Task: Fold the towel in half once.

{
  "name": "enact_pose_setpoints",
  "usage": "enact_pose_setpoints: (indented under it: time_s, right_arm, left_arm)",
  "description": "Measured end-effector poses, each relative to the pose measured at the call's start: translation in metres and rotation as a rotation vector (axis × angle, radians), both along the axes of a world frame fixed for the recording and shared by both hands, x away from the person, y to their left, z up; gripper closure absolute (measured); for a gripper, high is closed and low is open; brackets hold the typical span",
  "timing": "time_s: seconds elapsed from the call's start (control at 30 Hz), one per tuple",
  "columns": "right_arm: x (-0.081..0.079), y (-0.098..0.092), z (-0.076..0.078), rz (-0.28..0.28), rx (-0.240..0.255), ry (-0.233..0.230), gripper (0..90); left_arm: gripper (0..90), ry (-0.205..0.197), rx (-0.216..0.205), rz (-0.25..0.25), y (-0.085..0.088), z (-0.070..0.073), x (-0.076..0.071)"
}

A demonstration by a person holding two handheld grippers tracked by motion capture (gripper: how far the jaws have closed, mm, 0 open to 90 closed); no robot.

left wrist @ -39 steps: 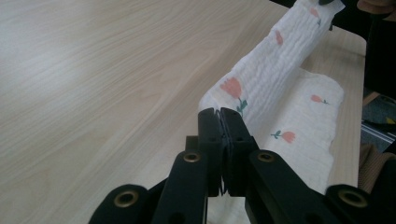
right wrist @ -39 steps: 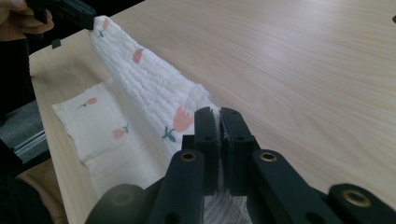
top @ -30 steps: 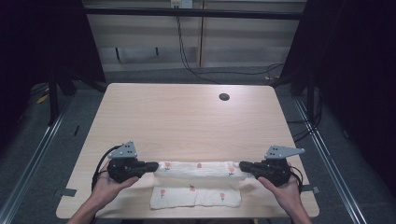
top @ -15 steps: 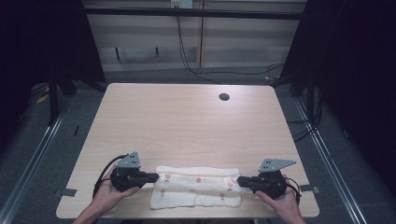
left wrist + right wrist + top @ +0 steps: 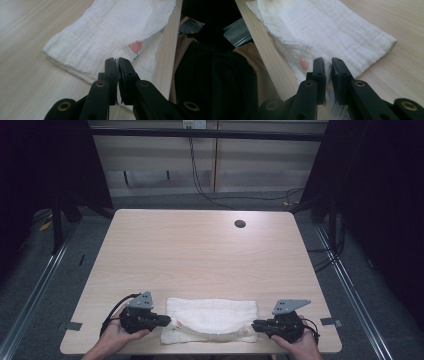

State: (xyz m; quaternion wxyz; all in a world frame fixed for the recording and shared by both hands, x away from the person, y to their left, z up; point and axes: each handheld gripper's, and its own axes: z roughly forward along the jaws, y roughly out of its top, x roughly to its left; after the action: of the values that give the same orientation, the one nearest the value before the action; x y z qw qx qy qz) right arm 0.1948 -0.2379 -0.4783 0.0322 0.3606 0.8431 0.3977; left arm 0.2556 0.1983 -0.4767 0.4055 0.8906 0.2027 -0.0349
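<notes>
lying folded along the near edge of the pale wooden table (image 5: 200, 255), the white gauzy cloth with small pink prints (image 5: 212, 317) stretches between both claws. the left gripper (image 5: 167, 321) pinches its corner, jaws nearly together with fabric between the pads. the right gripper (image 5: 254, 325) has just been easing its jaws apart, a slim gap showing, cloth still between them.
</notes>
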Motion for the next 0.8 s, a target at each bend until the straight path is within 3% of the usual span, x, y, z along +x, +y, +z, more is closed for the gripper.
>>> enact_pose_setpoints:
  time_s: [0.1,0.27,0.47,0.63,0.8]
  right_arm:
    - [-0.001,0.001,0.000,0.001,0.002,0.004,79.3]
    - [-0.008,0.001,0.002,0.005,0.002,0.002,73.6]
    - [-0.013,0.001,0.008,0.022,0.021,-0.006,68.9]
    - [-0.013,0.002,0.012,0.022,0.030,-0.025,64.2]
    - [-0.010,0.003,0.016,0.021,0.042,-0.035,64.0]
  left_arm:
    - [85.9,0.004,0.006,0.000,0.001,0.000,-0.002]
    - [81.3,-0.001,-0.025,-0.012,0.002,0.006,-0.004]
    - [75.8,-0.013,-0.054,0.033,0.010,0.011,0.001]
    - [71.2,-0.009,-0.040,0.064,0.008,0.007,0.007]
    - [69.0,-0.011,-0.025,0.062,0.005,0.006,0.010]
